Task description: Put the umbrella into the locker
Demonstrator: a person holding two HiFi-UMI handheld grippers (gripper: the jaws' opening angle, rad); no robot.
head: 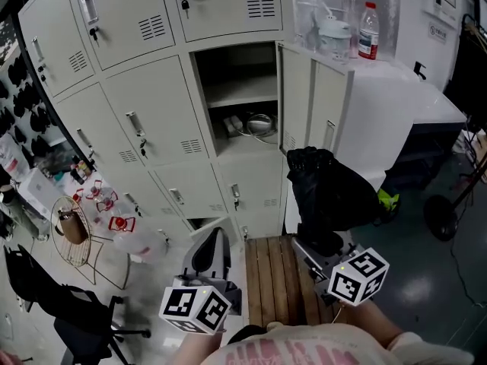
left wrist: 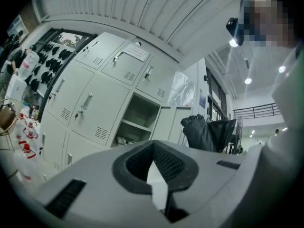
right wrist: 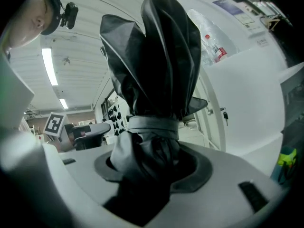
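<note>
Item: folded black umbrella point(head: 329, 192), right of centre, bundle upright, clamped at its strapped neck by right gripper point(head: 319, 251) jaws for carrying. Destination: open locker point(head: 228, 71), upper centre, not yet reached. Left gripper point(head: 209, 258): jaws together, empty, apparently spare.

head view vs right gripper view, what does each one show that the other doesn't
Only the head view: the wooden slatted platform on the floor and the wire basket at the left.
Only the right gripper view: the ceiling lights, and the right hand-held gripper closed on the strap-wrapped end of the umbrella.
Both: the black umbrella and the red-labelled bottle on the white cabinet.
</note>
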